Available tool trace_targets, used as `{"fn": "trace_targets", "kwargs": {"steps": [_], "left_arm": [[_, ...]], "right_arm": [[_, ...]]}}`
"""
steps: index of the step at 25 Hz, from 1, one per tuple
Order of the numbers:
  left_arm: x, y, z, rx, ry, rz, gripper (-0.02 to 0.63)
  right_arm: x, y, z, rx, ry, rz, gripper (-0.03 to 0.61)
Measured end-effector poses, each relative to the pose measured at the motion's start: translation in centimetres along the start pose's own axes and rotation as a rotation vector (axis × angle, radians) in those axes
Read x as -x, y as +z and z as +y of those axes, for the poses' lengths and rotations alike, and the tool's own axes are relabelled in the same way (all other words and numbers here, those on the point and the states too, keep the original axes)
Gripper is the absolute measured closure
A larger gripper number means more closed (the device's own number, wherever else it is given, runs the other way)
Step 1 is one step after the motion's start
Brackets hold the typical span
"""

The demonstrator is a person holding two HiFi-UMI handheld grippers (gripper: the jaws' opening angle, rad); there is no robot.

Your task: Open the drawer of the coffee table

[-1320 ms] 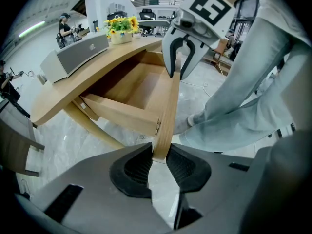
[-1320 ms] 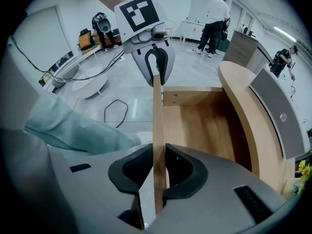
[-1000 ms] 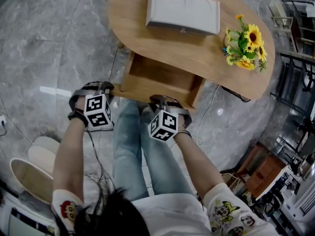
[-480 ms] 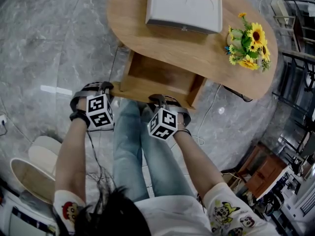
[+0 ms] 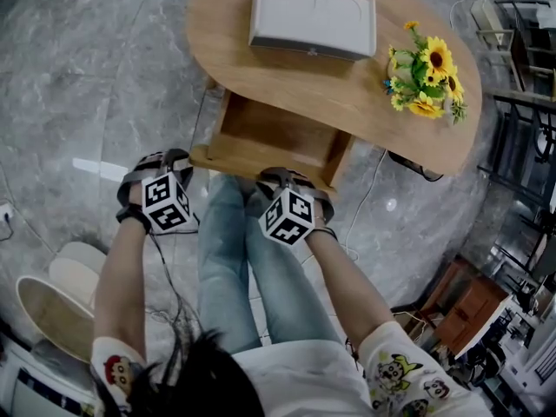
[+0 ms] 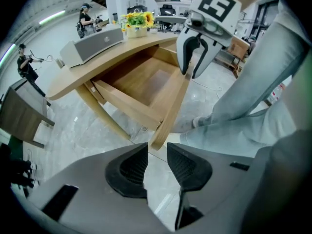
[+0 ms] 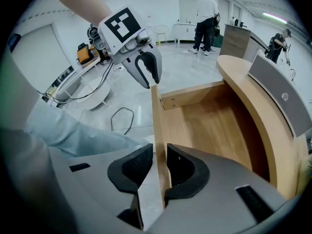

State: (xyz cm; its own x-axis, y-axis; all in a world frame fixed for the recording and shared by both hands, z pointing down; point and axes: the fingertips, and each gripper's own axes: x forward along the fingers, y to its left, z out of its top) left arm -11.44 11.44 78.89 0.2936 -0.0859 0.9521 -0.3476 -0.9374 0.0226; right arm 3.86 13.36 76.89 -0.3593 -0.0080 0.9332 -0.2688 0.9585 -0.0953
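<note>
Tilted steeply down, just widening: left claw (image 6: 157,154) spread, right claw (image 7: 160,156) pinching drawer front (image 7: 157,115).

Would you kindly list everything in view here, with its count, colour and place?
coffee table: one, light wood, upper middle, head view.
drawer: one, light wood, pulled open under the tabletop.
grey box: one, grey, on the tabletop's far side.
sunflower bunch: one, yellow and green, on the tabletop's right end.
floor: grey marble, all around.
pale rounded things: two, off-white, floor at lower left.
bystanders: at least two, background of gripper views.
legs: two, pale blue jeans, below the drawer.
left gripper: one, grey, jaws apart and empty, just opened, near the drawer's corner.
right gripper: one, grey, pads against the drawer's front panel, jaws just easing open.
</note>
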Motion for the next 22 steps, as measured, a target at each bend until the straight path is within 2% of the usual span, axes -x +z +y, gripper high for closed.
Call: {"fn": "trace_targets", "kwargs": {"steps": [3,5,10,14,18,22], "left_arm": [[2.9,1.4,-0.1,0.174,0.07,-0.08,0.515],[5.1,2.6,-0.9,0.247,0.104,-0.128,0.515],[11.3,7.2,-2.8,0.207,0.145,-0.182,0.516],[17.6,11.7,-2.2,0.193,0.206,-0.254,0.516],[24.3,16.6,-1.0,0.237,0.257,-0.369,0.515],[30.5,20.6,-1.0,0.292,0.274,-0.49,0.516]], "right_arm": [[2.6,0.2,0.2,-0.021,-0.023,-0.043,0.502],[5.0,0.4,0.3,-0.042,-0.044,-0.081,0.502],[12.6,1.6,0.1,-0.088,-0.118,-0.176,0.502],[20.1,3.6,-0.7,-0.125,-0.2,-0.267,0.502],[27.8,5.4,-2.1,-0.181,-0.288,-0.352,0.502],[34.5,6.8,-2.6,-0.206,-0.362,-0.415,0.502]]}}
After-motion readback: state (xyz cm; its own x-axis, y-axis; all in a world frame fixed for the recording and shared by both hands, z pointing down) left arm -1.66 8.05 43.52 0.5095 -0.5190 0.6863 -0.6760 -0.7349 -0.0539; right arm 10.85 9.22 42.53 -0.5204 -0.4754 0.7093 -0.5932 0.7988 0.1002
